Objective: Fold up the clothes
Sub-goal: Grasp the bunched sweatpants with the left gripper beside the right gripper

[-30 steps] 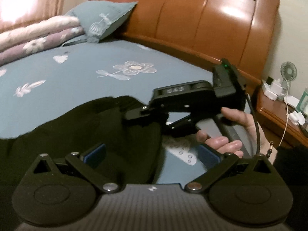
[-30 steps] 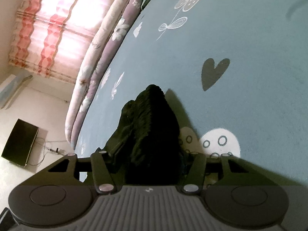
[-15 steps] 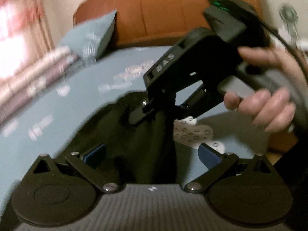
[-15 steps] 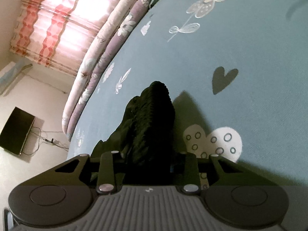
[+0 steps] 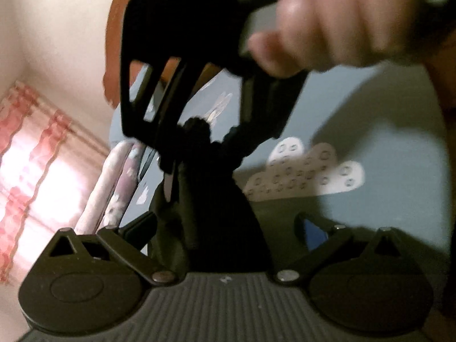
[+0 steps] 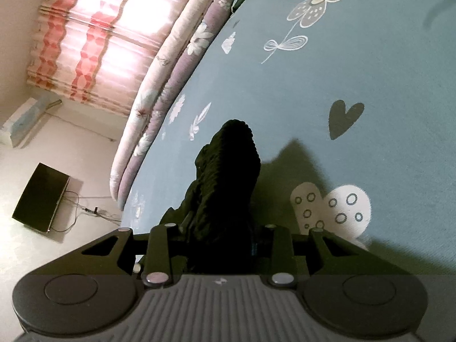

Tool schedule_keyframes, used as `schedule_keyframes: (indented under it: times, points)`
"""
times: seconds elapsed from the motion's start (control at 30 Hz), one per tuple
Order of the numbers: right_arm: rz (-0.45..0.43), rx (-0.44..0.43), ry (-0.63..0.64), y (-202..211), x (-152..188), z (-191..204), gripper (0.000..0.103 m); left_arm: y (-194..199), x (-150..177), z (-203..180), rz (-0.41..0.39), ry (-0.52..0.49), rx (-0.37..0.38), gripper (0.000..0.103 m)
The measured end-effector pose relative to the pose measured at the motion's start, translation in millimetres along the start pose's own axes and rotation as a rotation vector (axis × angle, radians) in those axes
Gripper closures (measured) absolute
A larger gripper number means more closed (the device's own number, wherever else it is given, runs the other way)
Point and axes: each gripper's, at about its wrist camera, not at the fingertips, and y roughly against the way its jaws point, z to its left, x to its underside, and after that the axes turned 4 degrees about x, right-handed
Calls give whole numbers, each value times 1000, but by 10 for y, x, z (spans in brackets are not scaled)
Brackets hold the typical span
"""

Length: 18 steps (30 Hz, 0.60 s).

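A black knit garment (image 6: 230,165) stands up in a bunched ridge from the blue patterned bed sheet (image 6: 356,85). My right gripper (image 6: 222,228) is shut on its near end, both fingers pressed into the cloth. In the blurred left wrist view the same garment (image 5: 216,213) hangs from the right gripper (image 5: 202,154), which a hand (image 5: 342,20) holds close overhead. My left gripper (image 5: 225,225) is open just below. Its fingers (image 5: 136,228) stand wide apart on either side of the hanging cloth, and the pads do not press on it.
A rolled floral quilt (image 6: 171,71) lies along the far edge of the bed. Beyond it are a pink striped curtain (image 6: 85,42) and a black box (image 6: 40,196) with cables on the floor. The wooden headboard (image 5: 114,57) shows behind the right gripper.
The right gripper's fingers closed in on the garment and lifted it slightly. The left gripper rolled and came in low under the right gripper, staying open.
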Motion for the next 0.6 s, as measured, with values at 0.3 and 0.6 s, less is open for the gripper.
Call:
schedule_keyframes:
  times: [0.3,0.6]
  points:
    - [5,4,11,-24,-10,26,65,-100,-5,195,54,119,0,60]
    - [2,-25,-1,-47,-9,20,64,-61,2,123,28,83,-90,64]
